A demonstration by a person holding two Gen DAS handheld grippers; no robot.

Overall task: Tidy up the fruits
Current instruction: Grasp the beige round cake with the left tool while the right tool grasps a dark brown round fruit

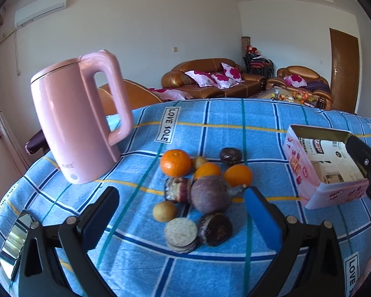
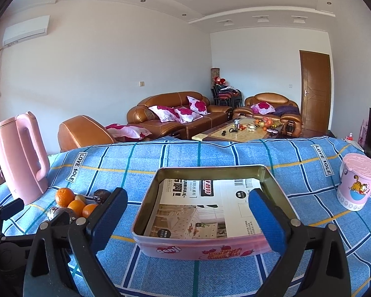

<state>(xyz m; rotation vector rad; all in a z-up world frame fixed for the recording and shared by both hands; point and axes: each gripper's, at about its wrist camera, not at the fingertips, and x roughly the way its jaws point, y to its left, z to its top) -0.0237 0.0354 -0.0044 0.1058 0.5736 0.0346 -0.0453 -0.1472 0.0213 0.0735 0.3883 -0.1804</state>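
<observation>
So the left gripper (image 1: 181,219) is held wide apart over the fruit pile, nothing clamped between its blue-padded fingers (image 1: 262,219). Between them, cut dark-skinned fruit halves (image 1: 197,230) are seen nearest, then a big purple round fruit (image 1: 210,193), a small tan fruit (image 1: 164,210), and three oranges (image 1: 175,162) further back, all bunched together on the blue checked tablecloth (image 1: 222,128). The right gripper (image 2: 185,219) is spread around the near rim of the pink rectangular tin (image 2: 205,248), its fingers apparently not pressed on it; the tin is lined with printed paper, no fruit inside. A pink electric kettle (image 1: 79,121) is stood beyond the pile, left side. A pink lidded cup (image 2: 357,182) is parked far right.
</observation>
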